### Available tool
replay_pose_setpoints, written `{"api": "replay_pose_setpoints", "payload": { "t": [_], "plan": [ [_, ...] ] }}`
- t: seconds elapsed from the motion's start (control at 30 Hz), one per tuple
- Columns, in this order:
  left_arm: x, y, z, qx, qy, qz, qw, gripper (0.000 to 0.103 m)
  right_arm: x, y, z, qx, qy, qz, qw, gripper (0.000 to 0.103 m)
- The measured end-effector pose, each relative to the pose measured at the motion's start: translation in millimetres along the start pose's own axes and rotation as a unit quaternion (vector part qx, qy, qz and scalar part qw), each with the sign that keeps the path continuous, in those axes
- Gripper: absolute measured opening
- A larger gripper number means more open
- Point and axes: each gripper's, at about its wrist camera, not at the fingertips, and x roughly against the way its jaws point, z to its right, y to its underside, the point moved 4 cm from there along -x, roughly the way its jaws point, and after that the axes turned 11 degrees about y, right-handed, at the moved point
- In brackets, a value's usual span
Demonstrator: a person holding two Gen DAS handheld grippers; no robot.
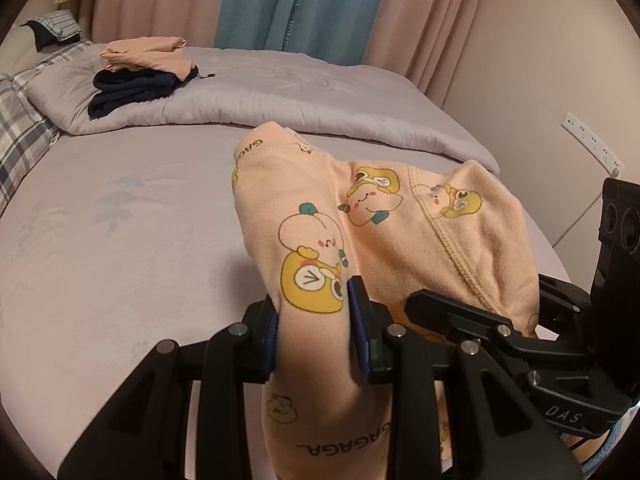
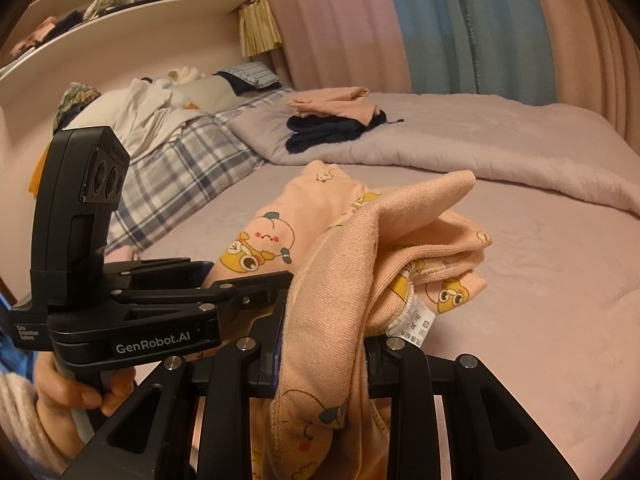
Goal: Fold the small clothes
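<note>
Peach cartoon-print fleece garment (image 1: 360, 216) hanging between both grippers, over the lilac bed sheet (image 1: 120, 220).
Left gripper (image 1: 312, 320) and right gripper (image 2: 320, 340) are each pinching a bunched edge, side by side; cloth is trailing forward from both.

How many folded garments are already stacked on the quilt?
2: a peach one on top and a dark navy one beneath it, both on the folded quilt near the plaid pillow. More could be hidden underneath.
</note>
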Motion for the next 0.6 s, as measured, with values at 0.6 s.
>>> {"api": "replay_pose_setpoints", "payload": {
  "t": [0.6],
  "plan": [
    [10,-1,-35,0.027,-0.007,0.005,0.9996,0.031,-17,-5,-11,0.006,-0.009,-0.009,1.0,0.029]
  ]
}}
